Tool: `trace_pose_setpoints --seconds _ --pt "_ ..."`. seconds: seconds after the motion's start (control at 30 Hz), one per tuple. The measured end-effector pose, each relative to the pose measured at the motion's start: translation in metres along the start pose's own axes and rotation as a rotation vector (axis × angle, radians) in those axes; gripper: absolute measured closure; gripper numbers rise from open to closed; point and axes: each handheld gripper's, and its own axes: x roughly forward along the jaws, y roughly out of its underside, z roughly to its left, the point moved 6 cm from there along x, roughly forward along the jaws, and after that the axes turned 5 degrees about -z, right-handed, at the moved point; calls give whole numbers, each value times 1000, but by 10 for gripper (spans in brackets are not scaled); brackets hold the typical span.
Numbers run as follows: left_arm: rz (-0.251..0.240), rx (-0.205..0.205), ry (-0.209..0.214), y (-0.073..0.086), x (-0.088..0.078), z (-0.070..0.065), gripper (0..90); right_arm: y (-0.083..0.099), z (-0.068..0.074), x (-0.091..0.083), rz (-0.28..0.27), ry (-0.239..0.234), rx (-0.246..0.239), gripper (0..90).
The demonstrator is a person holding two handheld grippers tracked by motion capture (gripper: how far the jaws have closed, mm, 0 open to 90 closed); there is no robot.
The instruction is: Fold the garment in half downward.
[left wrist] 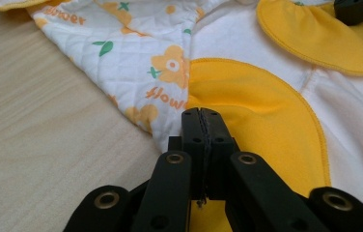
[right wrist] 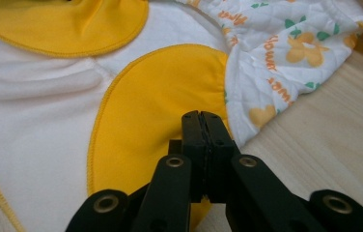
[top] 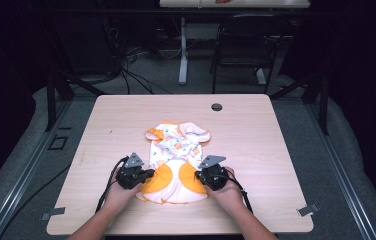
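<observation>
A small quilted baby garment [top: 176, 150] lies flat on the wooden table [top: 121, 120]. It is white with an orange flower print and two orange patches at its near end. My left gripper [top: 151, 174] sits at the garment's near left edge. In the left gripper view its jaws [left wrist: 201, 115] are pressed together on the rim of the orange patch [left wrist: 261, 116]. My right gripper [top: 197, 175] sits at the near right edge, and its jaws [right wrist: 202, 117] are likewise closed on the other orange patch [right wrist: 150, 106]. Both hands rest low on the table.
A dark round hole [top: 216, 107] sits in the tabletop at the far centre. Bare wood [top: 276, 150] lies left and right of the garment. A black chair [top: 243, 45] and a table leg [top: 183, 55] stand beyond the far edge. Cables trail from both grippers.
</observation>
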Motion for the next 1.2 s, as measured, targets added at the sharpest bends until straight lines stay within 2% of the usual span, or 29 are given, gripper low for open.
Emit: trace_pose_setpoints --seconds 0.1,0.4,0.43,0.57,0.6,0.73,0.83,0.93,0.97,1.03,1.07,1.1,1.2 --pt "1 -3 9 1 -1 -2 900 3 1 -3 11 -16 -8 895" --pt "26 24 36 6 -8 -14 900 6 7 -9 38 -53 -27 894" --pt "30 32 40 7 -9 -15 900 8 10 -11 45 -52 -40 895" --pt "30 11 48 10 -11 -22 900 9 13 -14 60 -48 -60 896" --pt "34 15 50 10 -12 -24 900 10 14 -16 73 -36 -79 897" --pt "43 35 59 14 -17 -31 900 13 20 -19 78 -50 -90 897" --pt "44 25 85 20 -23 -37 900 18 27 -26 81 -83 -77 898" --pt "50 29 91 22 -26 -40 900 22 34 -31 85 -111 -63 898" --pt "55 28 96 25 -29 -44 900 24 37 -34 98 -114 -80 898" --pt "59 34 103 26 -31 -47 900 25 40 -35 90 -122 -73 898" --pt "55 32 104 27 -32 -48 900 28 46 -39 91 -130 -86 898" --pt "59 34 109 28 -33 -49 900 29 47 -41 101 -125 -103 898" --pt "63 22 119 30 -35 -53 900 31 49 -44 102 -124 -110 897"
